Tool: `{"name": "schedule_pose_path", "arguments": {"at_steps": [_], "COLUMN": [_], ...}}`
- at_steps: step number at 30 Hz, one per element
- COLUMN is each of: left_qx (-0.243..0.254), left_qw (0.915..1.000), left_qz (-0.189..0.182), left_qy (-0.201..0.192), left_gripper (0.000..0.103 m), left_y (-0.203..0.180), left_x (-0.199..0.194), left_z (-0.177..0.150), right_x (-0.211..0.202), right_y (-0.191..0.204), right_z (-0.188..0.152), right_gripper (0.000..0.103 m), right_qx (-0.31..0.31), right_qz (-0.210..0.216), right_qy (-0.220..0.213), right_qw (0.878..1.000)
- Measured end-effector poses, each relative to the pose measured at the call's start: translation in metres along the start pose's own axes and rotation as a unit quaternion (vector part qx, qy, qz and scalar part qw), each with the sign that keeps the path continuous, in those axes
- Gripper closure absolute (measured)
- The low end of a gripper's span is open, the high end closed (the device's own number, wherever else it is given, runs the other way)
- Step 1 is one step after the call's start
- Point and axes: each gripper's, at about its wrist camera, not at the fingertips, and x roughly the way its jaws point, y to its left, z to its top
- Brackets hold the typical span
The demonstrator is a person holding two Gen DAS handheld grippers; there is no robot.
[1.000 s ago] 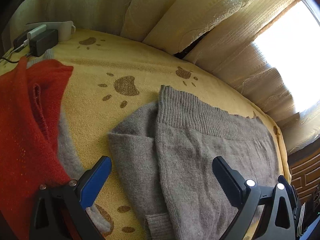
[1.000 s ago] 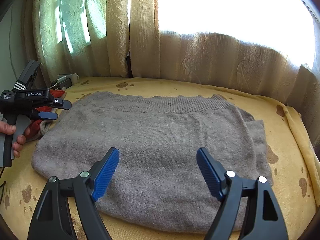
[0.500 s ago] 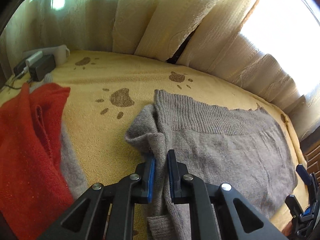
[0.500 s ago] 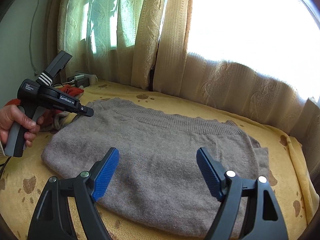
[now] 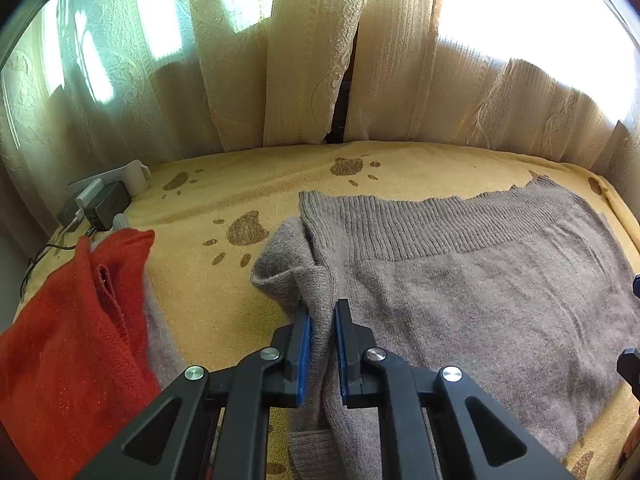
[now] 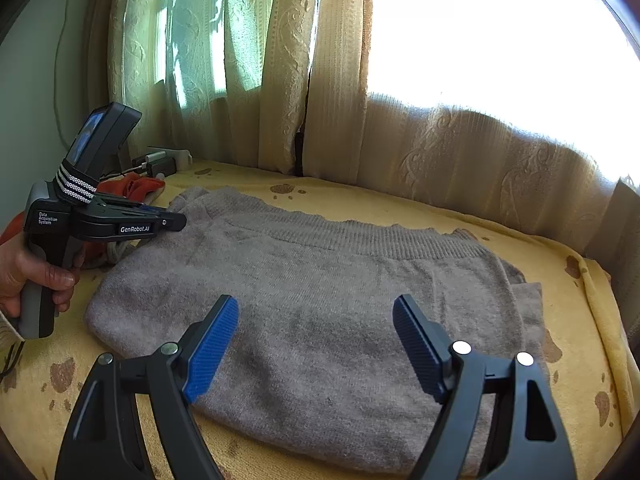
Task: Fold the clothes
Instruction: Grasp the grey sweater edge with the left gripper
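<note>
Pinching a soft, floppy fold of the grey knit sweater (image 5: 460, 288) near its ribbed hem, left gripper (image 5: 321, 344) is clamping wool; right gripper (image 6: 316, 344) is hanging wide open, empty, above it.

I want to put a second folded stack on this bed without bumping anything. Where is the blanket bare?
Bare yellow paw-print blanket runs along the curtains behind the grey knitted sweater, and between the sweater and the red knitted garment. A narrower strip lies at the sweater's far side. It is crowded around the chargers and where the left gripper pinches the sweater.
</note>
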Motion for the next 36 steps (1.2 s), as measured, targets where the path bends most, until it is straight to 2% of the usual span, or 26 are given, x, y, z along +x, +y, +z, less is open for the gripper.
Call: {"name": "schedule_pose_path", "arguments": {"at_steps": [5,10,13,14,16,17,18,19,25,26,27,28,32,36], "left_qx": [-0.022,-0.077,-0.094,-0.102,-0.124,-0.135,-0.145,-0.153,-0.126,-0.123,-0.119,-0.118,-0.147,-0.204], "left_qw": [0.9995,0.9948,0.9918,0.9905,0.9862,0.9838,0.9818,0.9801,0.9826,0.9825,0.9823,0.9818,0.9761,0.9644], "left_qz": [-0.01,-0.051,-0.068,-0.073,-0.09,-0.097,-0.103,-0.107,-0.115,-0.118,-0.122,-0.127,-0.145,-0.163], "left_qy": [0.02,0.042,0.054,0.058,0.063,0.066,0.067,0.068,0.074,0.076,0.077,0.078,0.068,0.038], "left_gripper": [0.091,0.089,0.082,0.078,0.06,0.046,0.037,0.036,0.036,0.043,0.075,0.087,0.088,0.088], "left_y": [0.006,0.027,0.035,0.038,0.045,0.049,0.052,0.054,0.041,0.038,0.036,0.034,0.038,0.053], "left_x": [0.009,0.017,0.021,0.022,0.024,0.025,0.026,0.027,0.033,0.033,0.034,0.034,0.031,0.025], "left_z": [-0.002,-0.003,-0.002,-0.001,-0.001,-0.001,-0.001,-0.002,0.003,0.005,0.006,0.007,0.008,-0.006], "right_x": [0.003,0.004,0.005,0.005,0.006,0.007,0.007,0.007,0.008,0.007,0.007,0.006,0.001,-0.009], "right_y": [-0.004,-0.005,-0.005,-0.005,-0.005,-0.005,-0.006,-0.006,-0.013,-0.014,-0.015,-0.015,-0.018,-0.041], "right_z": [0.0,-0.001,-0.001,-0.001,-0.001,-0.001,-0.001,-0.001,-0.002,-0.002,-0.002,-0.002,-0.002,0.0], "right_gripper": [0.02,0.02,0.02,0.02,0.02,0.02,0.019,0.018,0.017,0.017,0.017,0.017,0.017,0.017], "right_qx": [0.008,0.013,0.013,0.013,0.013,0.014,0.015,0.016,0.036,0.038,0.039,0.039,0.045,0.087], "right_qz": [0.003,0.006,0.007,0.007,0.008,0.008,0.008,0.008,0.007,0.008,0.008,0.009,0.0,-0.009], "right_qy": [0.009,0.014,0.016,0.017,0.018,0.019,0.02,0.021,0.023,0.023,0.023,0.021,0.006,-0.014], "right_qw": [1.0,1.0,1.0,1.0,1.0,1.0,1.0,1.0,0.999,0.999,0.999,0.999,0.999,0.996]}}
